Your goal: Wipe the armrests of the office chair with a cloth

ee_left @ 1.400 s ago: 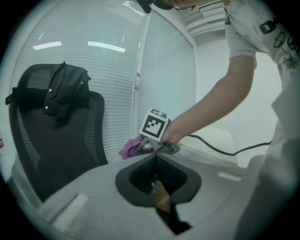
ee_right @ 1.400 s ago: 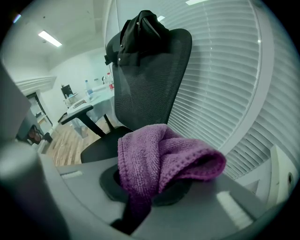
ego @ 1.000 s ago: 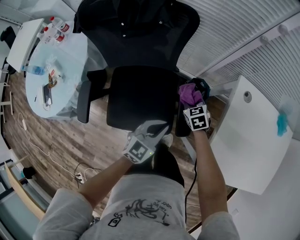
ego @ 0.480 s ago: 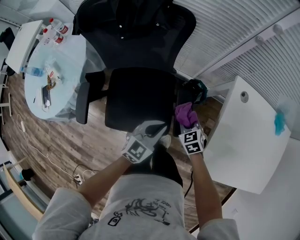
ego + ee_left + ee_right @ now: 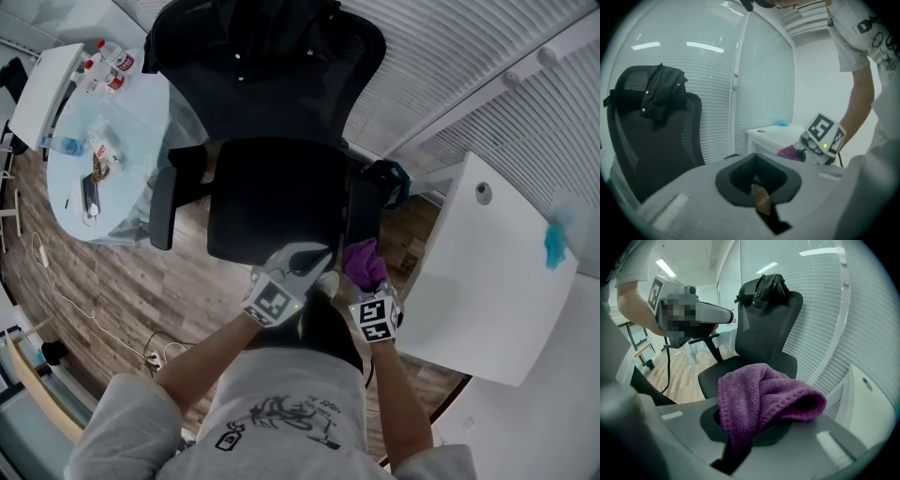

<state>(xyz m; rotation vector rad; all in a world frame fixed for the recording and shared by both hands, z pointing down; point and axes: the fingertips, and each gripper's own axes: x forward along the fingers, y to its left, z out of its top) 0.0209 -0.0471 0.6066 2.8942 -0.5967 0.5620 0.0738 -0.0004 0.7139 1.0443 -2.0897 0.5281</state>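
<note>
cloth [image 5: 364, 262] sits bunched at the front end of the right armrest [image 5: 364, 211], clamped in the right gripper [image 5: 362, 283] for wiping. left gripper [image 5: 309, 258] idle, jaws together, empty, beside it.

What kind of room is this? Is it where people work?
Most likely an office. There is a black office chair, a white desk beside it, and long window blinds behind them.

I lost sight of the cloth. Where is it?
The cloth is held in the right tool, centre-right in the head view, at the near end of the armrest.
</note>
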